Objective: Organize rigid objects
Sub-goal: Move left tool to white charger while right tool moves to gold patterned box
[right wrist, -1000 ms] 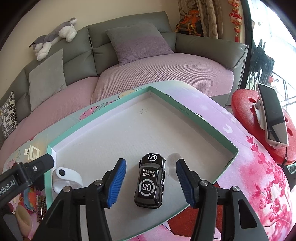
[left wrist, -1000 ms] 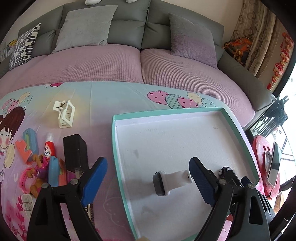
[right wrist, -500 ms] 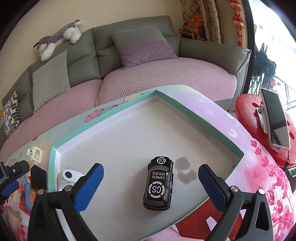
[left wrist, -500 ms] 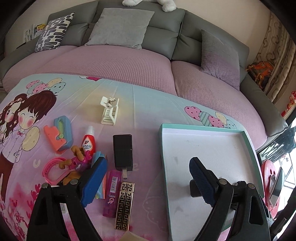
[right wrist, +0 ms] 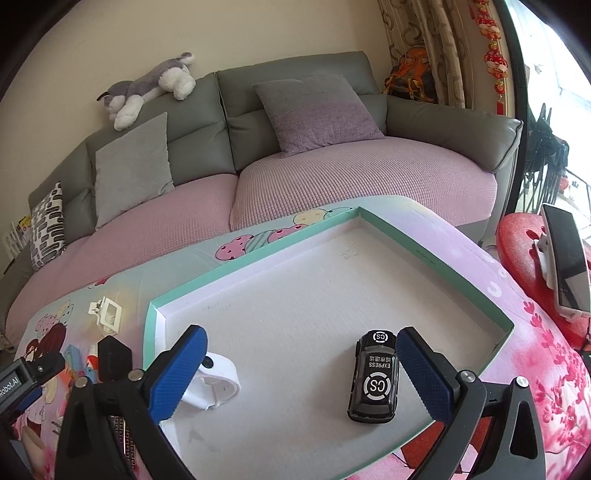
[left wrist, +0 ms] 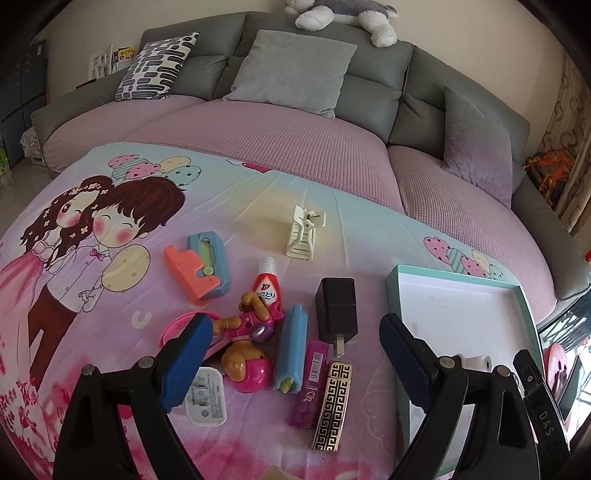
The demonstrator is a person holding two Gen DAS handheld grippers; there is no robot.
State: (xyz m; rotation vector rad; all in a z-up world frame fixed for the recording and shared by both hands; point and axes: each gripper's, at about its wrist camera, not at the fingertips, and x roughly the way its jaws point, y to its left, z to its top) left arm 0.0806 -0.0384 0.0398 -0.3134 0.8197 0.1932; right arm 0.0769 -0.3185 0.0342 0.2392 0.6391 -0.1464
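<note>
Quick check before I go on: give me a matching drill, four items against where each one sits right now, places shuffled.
Items:
1. black toy car
2. white hair claw clip
3. black charger
4. plush husky

Places:
A. on top of the sofa back
B. inside the teal-edged tray
C. on the cloth, alone, nearest the sofa
D. on the cloth, just left of the tray

Pairs: 1-B, 2-C, 3-D, 4-A

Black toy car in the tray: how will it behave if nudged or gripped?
The black toy car sits on its wheels on the tray floor, so it probably rolls lengthwise if nudged. Its body looks glossy hard plastic: likely rigid, light, somewhat slippery; gripping its long flat sides seems safest.
</note>
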